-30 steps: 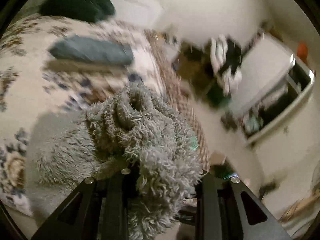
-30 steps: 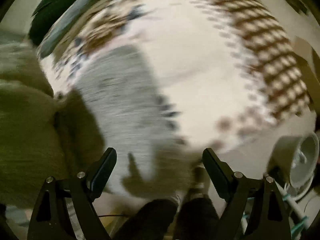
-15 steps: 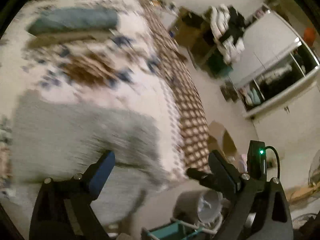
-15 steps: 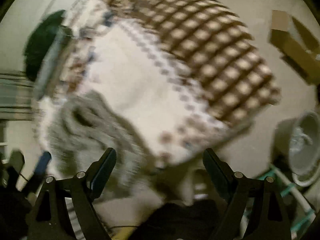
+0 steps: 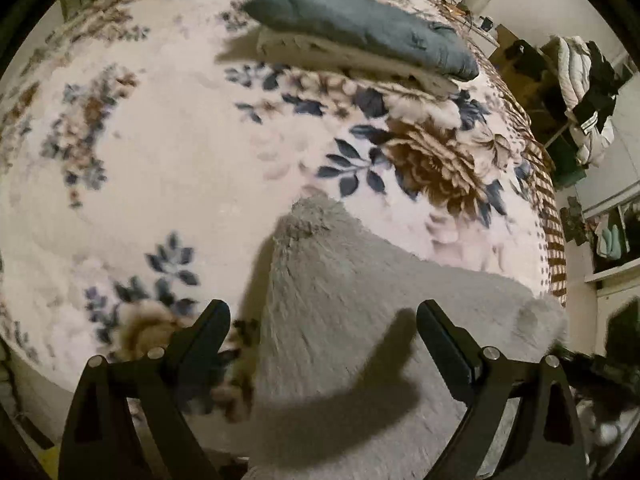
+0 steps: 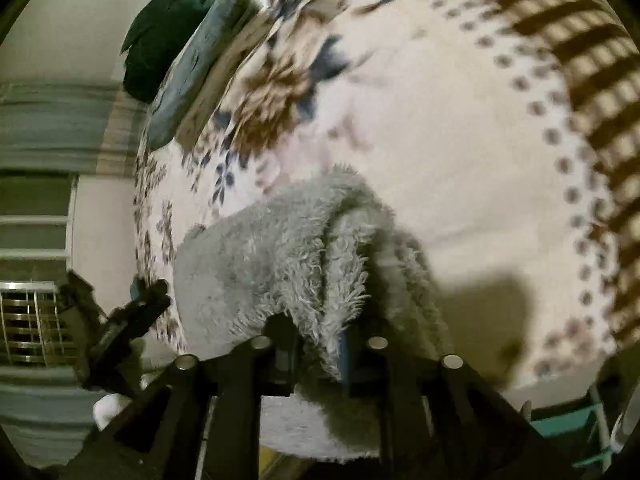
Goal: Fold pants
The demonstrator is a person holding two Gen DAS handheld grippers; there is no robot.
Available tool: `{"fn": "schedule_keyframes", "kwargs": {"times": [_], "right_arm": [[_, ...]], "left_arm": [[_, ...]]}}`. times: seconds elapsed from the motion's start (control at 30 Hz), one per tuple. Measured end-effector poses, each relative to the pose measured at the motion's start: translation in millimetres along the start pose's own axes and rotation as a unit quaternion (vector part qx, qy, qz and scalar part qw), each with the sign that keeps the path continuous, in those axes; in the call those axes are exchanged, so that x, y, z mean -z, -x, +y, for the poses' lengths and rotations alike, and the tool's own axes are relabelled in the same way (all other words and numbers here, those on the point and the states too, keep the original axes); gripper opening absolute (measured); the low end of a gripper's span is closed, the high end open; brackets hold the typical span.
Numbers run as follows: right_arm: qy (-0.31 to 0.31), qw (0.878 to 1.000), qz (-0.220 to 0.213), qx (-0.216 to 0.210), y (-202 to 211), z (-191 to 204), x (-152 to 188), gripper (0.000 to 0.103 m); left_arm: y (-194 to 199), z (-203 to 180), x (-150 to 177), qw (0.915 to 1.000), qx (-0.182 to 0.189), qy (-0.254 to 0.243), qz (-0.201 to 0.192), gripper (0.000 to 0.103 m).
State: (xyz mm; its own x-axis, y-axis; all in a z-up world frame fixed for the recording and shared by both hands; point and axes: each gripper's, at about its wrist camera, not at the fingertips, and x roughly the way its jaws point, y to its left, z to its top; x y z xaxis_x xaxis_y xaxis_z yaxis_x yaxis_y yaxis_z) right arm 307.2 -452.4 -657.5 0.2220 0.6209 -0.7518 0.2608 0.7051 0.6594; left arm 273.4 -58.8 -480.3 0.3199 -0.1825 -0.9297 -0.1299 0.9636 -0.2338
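A bed [image 5: 168, 152] under a floral blanket [image 5: 432, 160] fills the dim room; clothes [image 5: 588, 92] hang by pale walls [image 6: 60, 32], and a folded grey-blue cloth [image 5: 360, 28] lies on it.

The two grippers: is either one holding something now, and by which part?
The right gripper has just closed on a bunched edge of the grey fleece pants. The left gripper is open above them, holding nothing.

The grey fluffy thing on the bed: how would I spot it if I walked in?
Look at the bed with the floral blanket. At its near edge lie the grey pants, shaggy and plain-coloured; the right gripper pinches a fold of them, while the left gripper hangs open above them. Unlike the smooth blue-grey folded stack at the far side, they are long-piled, pale grey and loosely heaped.
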Motion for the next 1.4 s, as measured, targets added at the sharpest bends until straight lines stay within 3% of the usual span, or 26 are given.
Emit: {"fn": "schedule_keyframes", "kwargs": {"times": [0.13, 0.17, 0.23, 0.27, 0.3, 0.37, 0.4, 0.47, 0.57, 0.6, 0.67, 0.7, 0.77, 0.87, 0.97, 1.07, 1.1, 1.17, 1.23, 1.27, 1.4], "right_arm": [[-0.047, 0.997, -0.059, 0.032, 42, -30, -1, 0.016], [-0.05, 0.996, -0.057, 0.047, 43, -36, -3, 0.018], [-0.068, 0.995, -0.014, 0.07, 25, -53, -10, 0.035], [-0.09, 0.993, 0.009, 0.07, 20, -62, -9, 0.037], [-0.111, 0.992, 0.014, 0.061, 19, -69, -7, 0.038], [-0.126, 0.992, -0.008, 0.023, 31, -76, 5, 0.058], [-0.135, 0.991, -0.017, 0.009, 36, -79, 13, 0.072], [-0.171, 0.985, -0.013, -0.016, 33, -93, 33, 0.077], [-0.239, 0.968, 0.033, -0.072, -2, -119, 58, 0.077], [-0.254, 0.962, 0.033, -0.096, -9, -124, 62, 0.074], [-0.277, 0.95, 0.011, -0.141, -23, -125, 73, 0.017], [-0.277, 0.952, 0.006, -0.134, -22, -121, 76, 0.007], [-0.26, 0.957, -0.017, -0.124, -7, -110, 82, 0.006], [-0.255, 0.963, -0.017, -0.087, 15, -110, 95, 0.006], [-0.241, 0.97, 0.036, -0.019, 2, -120, 96, 0.007], [-0.223, 0.971, 0.082, 0.007, -12, -116, 79, 0.022], [-0.197, 0.977, 0.075, 0.007, -7, -106, 69, 0.024], [-0.129, 0.991, 0.03, 0.001, 20, -79, 46, 0.044], [-0.097, 0.995, -0.015, -0.009, 37, -61, 24, 0.072], [-0.088, 0.996, -0.026, -0.017, 37, -55, 9, 0.078], [-0.086, 0.996, 0.005, -0.036, -10, -56, -58, 0.081]], "left_arm": [[-29, -9, -7, 0.9996, 0.021, 0.009, 0.016, 0.095], [-33, -10, -7, 0.9993, 0.027, 0.012, 0.022, 0.095], [-38, -16, -8, 0.9992, 0.023, 0.013, 0.03, 0.095], [-40, -19, -8, 0.9992, 0.022, 0.009, 0.033, 0.095], [-39, -20, -8, 0.9992, 0.021, 0.009, 0.033, 0.095], [-36, -22, -6, 0.9993, 0.022, 0.006, 0.031, 0.095], [-37, -22, -7, 0.9993, 0.021, 0.005, 0.032, 0.095], [-37, -22, -6, 0.9991, 0.023, 0.007, 0.034, 0.095], [-38, -23, -5, 0.9991, 0.023, 0.007, 0.036, 0.095], [-37, -23, -6, 0.9991, 0.022, 0.004, 0.036, 0.095], [-37, -25, -7, 0.9991, 0.021, -0.003, 0.035, 0.095], [-37, -26, -7, 0.9992, 0.02, -0.007, 0.035, 0.095], [-36, -27, -10, 0.9991, 0.022, -0.011, 0.033, 0.095], [-37, -25, -12, 0.9987, 0.032, -0.002, 0.039, 0.095], [-37, -27, -13, 0.9979, 0.047, 0.0, 0.044, 0.095], [-29, -30, -15, 0.9975, 0.054, -0.011, 0.044, 0.095], [-25, -30, -16, 0.9973, 0.057, -0.014, 0.044, 0.095], [-14, -28, -17, 0.9972, 0.062, -0.017, 0.039, 0.095], [-5, -25, -19, 0.9973, 0.064, -0.017, 0.032, 0.095], [-2, -24, -19, 0.9974, 0.064, -0.017, 0.029, 0.095], [1, -15, -19, 0.9978, 0.064, -0.004, 0.02, 0.095]]}}
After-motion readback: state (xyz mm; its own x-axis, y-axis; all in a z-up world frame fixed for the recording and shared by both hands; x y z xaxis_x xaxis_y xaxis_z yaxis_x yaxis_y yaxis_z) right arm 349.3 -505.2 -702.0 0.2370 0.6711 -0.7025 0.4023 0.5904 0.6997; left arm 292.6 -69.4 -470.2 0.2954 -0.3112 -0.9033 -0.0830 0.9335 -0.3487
